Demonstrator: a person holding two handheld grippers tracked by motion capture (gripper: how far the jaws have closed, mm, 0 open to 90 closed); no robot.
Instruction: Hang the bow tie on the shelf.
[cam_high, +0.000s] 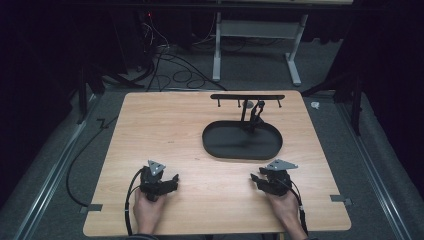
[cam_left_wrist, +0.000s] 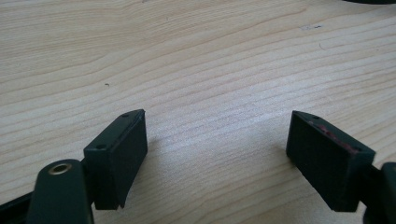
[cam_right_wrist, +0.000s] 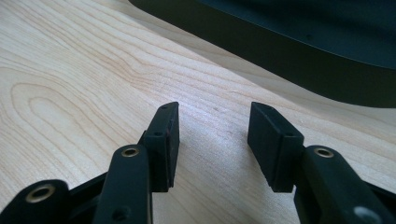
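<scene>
Both grippers idle, jaws apart, on pale wooden table (cam_high: 200, 135).
Risk: right gripper (cam_high: 257, 178) advancing low could shove black oval tray (cam_high: 242, 150); left gripper (cam_high: 173, 181) empty.

Both grippers, left (cam_high: 172, 181) and right (cam_high: 256, 179), are black, grey-plated on top, brass-riveted, trailing black cables.

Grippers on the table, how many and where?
2. The left gripper sits near the table's front left, the right gripper near the front right, just short of the black oval tray; both jaws open, empty.
</scene>
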